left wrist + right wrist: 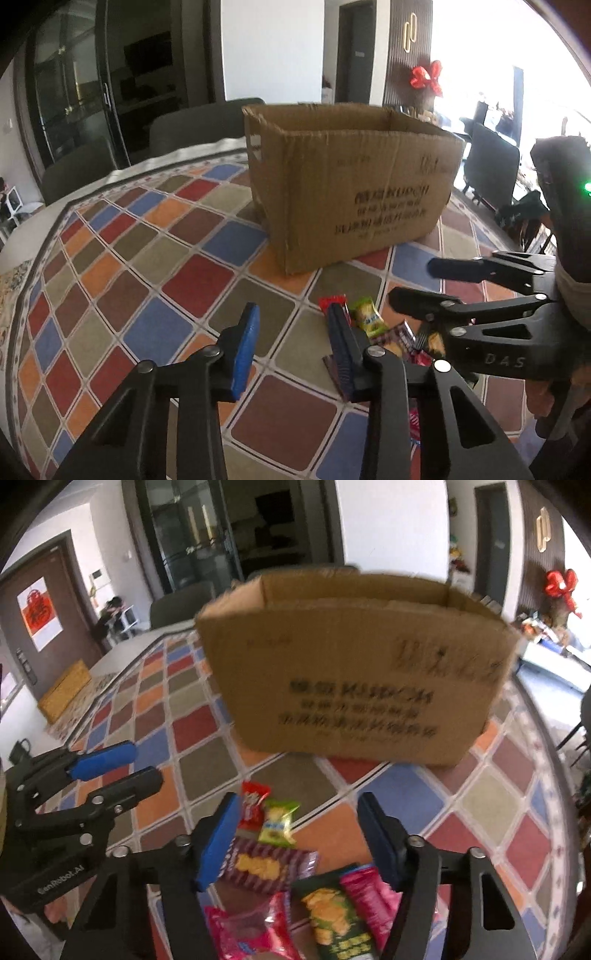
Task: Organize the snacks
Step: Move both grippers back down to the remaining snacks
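Observation:
An open brown cardboard box point(347, 184) stands on the checkered tablecloth; it also shows in the right wrist view point(351, 672). A pile of snack packets lies in front of it: a red packet point(253, 801), a green packet point(279, 821), a maroon striped cracker packet point(266, 867), a dark green chip bag point(332, 919) and pink packets point(243, 930). My right gripper point(299, 845) is open above the pile, holding nothing; it shows from the side in the left wrist view point(410, 284). My left gripper point(291, 350) is open and empty, left of the pile; the green packet point(367, 317) lies beyond its right finger.
The table is covered by a multicoloured checkered cloth point(147, 258). Dark chairs point(207, 122) stand behind the table. A yellow-brown box point(64, 694) lies at the far left. Chairs and a red bow point(426, 77) are at the right.

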Tool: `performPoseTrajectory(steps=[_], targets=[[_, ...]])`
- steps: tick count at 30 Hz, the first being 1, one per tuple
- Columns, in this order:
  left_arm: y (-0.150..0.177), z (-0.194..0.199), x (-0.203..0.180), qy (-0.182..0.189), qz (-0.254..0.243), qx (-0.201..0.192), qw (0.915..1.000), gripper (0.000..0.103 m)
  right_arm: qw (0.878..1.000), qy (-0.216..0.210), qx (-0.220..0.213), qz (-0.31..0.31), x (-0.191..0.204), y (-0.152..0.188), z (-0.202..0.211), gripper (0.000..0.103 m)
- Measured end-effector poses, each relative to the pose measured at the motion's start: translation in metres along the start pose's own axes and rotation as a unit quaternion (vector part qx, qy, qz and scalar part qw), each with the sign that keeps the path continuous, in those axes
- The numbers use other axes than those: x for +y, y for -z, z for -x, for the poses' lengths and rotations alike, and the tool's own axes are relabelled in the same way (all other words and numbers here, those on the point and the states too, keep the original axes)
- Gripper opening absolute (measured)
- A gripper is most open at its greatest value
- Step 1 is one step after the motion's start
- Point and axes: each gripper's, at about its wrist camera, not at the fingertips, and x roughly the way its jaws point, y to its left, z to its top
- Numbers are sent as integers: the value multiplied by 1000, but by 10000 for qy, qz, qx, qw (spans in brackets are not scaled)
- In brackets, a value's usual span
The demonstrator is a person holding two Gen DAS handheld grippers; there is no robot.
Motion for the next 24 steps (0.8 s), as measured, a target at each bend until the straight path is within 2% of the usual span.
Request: performPoseTrajectory(steps=[4,8,15,24], targets=[[3,-11,2,121,-71,111,9998,36,9992,-191,343,-58,2,3,-22,50],[7,-18,5,181,-76,198,9996,36,9979,-199,603,-113,3,7,-43,41],[14,-26,8,241,-72,287,9993,36,9968,-177,766,-135,9,10,-63,39],[12,-32,7,393,11,323,9987,36,9962,-128,856,-87,13,6,-75,29]])
